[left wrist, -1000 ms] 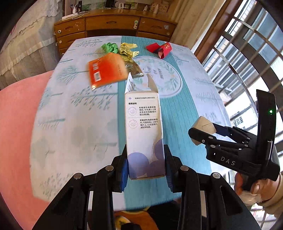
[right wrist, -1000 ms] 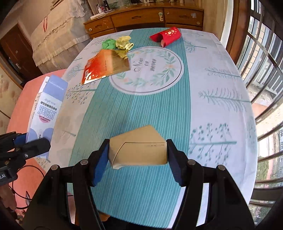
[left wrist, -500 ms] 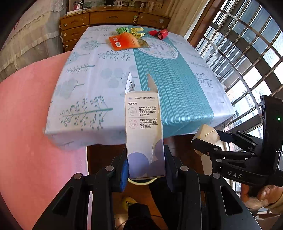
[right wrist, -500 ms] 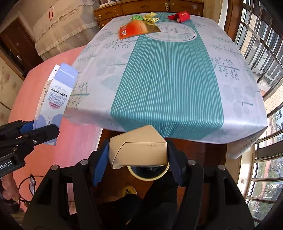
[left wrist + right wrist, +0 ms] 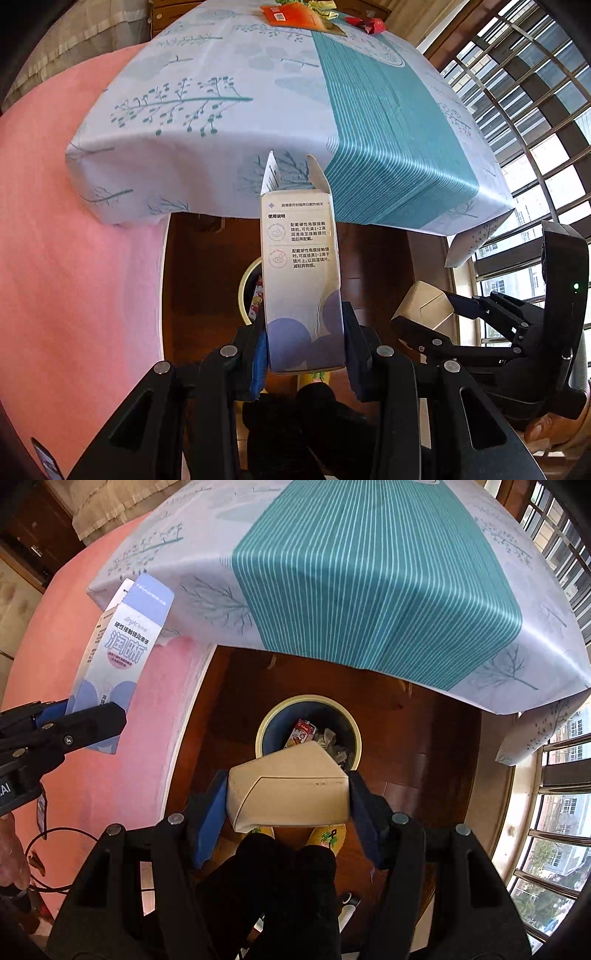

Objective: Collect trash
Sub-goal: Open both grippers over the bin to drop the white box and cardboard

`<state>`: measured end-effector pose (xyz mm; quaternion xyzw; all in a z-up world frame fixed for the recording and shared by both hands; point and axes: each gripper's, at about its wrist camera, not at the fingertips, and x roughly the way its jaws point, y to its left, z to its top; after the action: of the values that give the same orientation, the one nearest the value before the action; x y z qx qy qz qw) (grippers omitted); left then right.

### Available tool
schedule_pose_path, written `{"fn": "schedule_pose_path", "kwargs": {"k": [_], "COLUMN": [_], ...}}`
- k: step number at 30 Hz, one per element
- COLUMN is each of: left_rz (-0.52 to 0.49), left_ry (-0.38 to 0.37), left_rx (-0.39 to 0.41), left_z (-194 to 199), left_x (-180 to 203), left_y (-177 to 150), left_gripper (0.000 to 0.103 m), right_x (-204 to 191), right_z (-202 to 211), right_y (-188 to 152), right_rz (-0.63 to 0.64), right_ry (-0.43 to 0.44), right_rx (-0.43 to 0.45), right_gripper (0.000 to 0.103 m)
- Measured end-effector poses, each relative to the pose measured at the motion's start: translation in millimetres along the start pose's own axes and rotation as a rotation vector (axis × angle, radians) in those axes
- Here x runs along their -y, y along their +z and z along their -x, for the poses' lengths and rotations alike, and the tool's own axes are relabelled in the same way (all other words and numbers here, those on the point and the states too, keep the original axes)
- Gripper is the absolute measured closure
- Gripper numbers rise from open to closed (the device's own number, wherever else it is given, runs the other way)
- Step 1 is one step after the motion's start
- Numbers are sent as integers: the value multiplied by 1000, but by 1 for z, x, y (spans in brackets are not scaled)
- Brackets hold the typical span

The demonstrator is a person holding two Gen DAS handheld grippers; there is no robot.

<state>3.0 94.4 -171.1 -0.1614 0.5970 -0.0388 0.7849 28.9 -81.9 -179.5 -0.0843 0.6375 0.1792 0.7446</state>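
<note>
Holding: we carry two pieces of trash over the floor, one in each claw.
Left gripper [image 5: 304, 343]: clenched on the tall white carton [image 5: 301, 273], which stands upright at the centre of the left view.
Right gripper [image 5: 288, 801]: clenched on the tan box [image 5: 290, 784], low centre of the right view.
Bin [image 5: 308, 701]: on the wooden floor below the tablecloth [image 5: 369, 572] edge; the tan box hangs just over its near rim.
Technique: we judge each box should be centred above the bin mouth before release, the carton most of all, since it sits off to the left.
Remaining: wrappers [image 5: 295, 16] at the upper edge of the left view.
</note>
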Motion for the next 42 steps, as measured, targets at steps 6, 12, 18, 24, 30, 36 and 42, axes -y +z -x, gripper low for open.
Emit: {"fn": "schedule_pose_path", "kwargs": {"k": [6, 12, 18, 24, 30, 36, 42], "left_rz": [24, 45, 76, 108, 99, 42, 43], "left_ry": [11, 22, 28, 3, 6, 15, 7], "left_rx": [-38, -71, -105, -139, -181, -200, -196], "left_z": [-53, -103, -152, -208, -260, -293, -299], "left_x": [-4, -12, -21, -32, -40, -37, -56], "left_y": [-13, -18, -18, -17, -17, -17, -18], "left_gripper": [69, 69, 69, 69, 68, 62, 11], "right_x": [12, 30, 49, 65, 80, 86, 86], "right_z": [-46, -91, -132, -177, -211, -234, -244], "right_y": [-15, -17, -22, -21, -13, -5, -4], "right_rz": [7, -31, -59, -100, -122, -158, -143], "right_ry": [-3, 26, 66, 75, 101, 166, 187], "right_rx": [-52, -76, -76, -76, -61, -60, -52], "right_gripper": [44, 44, 44, 44, 44, 43, 35]}}
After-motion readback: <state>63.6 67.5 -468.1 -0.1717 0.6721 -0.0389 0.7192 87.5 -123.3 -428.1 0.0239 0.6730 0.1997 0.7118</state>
